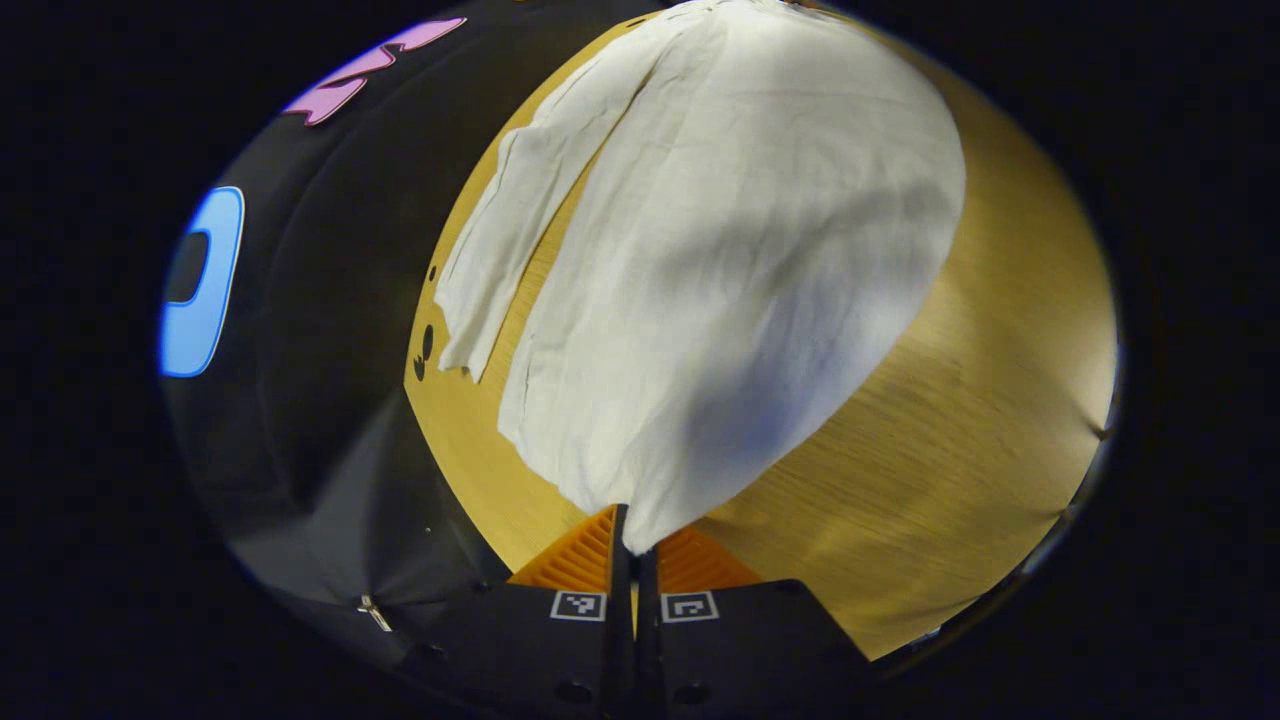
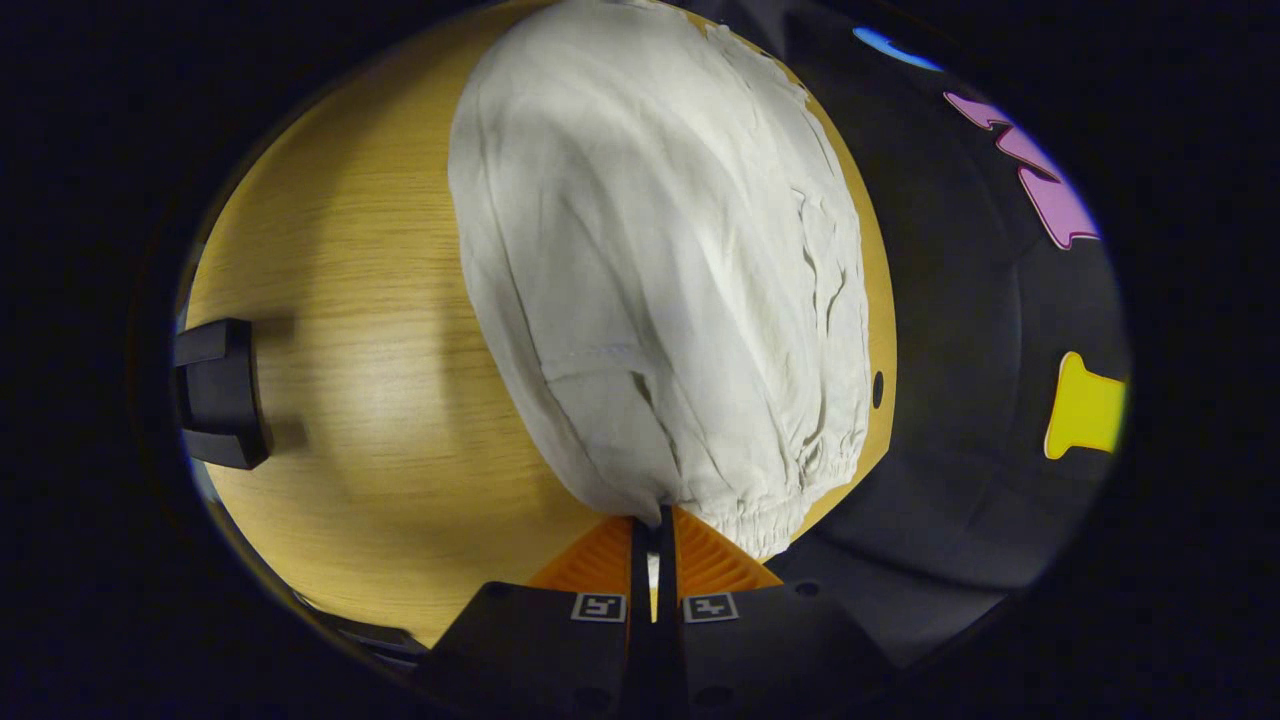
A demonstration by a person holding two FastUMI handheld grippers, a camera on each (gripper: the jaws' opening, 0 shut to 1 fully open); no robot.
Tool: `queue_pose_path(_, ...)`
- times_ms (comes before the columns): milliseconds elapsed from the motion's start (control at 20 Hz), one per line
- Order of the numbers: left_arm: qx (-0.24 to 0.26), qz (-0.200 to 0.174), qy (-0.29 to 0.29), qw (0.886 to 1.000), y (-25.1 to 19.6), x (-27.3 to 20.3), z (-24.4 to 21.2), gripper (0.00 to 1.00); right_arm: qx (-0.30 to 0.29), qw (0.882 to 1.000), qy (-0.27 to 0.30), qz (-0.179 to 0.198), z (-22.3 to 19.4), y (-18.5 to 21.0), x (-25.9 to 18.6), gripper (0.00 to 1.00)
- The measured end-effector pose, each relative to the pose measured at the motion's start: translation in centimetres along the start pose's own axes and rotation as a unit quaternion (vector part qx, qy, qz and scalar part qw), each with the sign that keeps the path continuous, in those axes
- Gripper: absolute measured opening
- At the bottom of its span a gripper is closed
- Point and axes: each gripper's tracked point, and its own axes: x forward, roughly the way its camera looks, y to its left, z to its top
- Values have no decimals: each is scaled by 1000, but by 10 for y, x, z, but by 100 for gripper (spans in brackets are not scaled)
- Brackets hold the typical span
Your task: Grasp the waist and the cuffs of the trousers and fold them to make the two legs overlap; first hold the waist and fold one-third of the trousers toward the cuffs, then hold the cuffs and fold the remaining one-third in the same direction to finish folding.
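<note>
- We see the white, wrinkled cloth trousers (image 1: 730, 270) spread on the light wooden tabletop (image 1: 960, 430).
- Left gripper (image 1: 634, 545): fingers closed to a thin slit, pinching a cuff corner of the trousers (fabric rises from the tips); the other leg (image 1: 510, 220) lies apart, to the left in this view.
- Right gripper (image 2: 655, 540): fingers pressed together on the gathered elastic waist (image 2: 800, 500) edge.
- A black block-shaped object (image 2: 222, 392) sits at the tabletop's left edge in the right gripper view (we cannot identify it).
</note>
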Motion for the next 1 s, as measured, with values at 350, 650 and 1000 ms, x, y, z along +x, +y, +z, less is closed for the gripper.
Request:
queue_pose_path(350, -62, 23, -17, 998, 25, -21, 10, 6, -3, 998, -19, -60, 5, -46, -28, 6)
queue_pose_path(650, -102, 25, -57, 993, 66, -30, 32, 6, 9, 993, -26, -114, 13, -116, -39, 6)
queue_pose_path(1000, -171, 37, -96, 980, 178, -24, 66, 6, 69, 984, -14, -166, 6, -214, -30, 6)
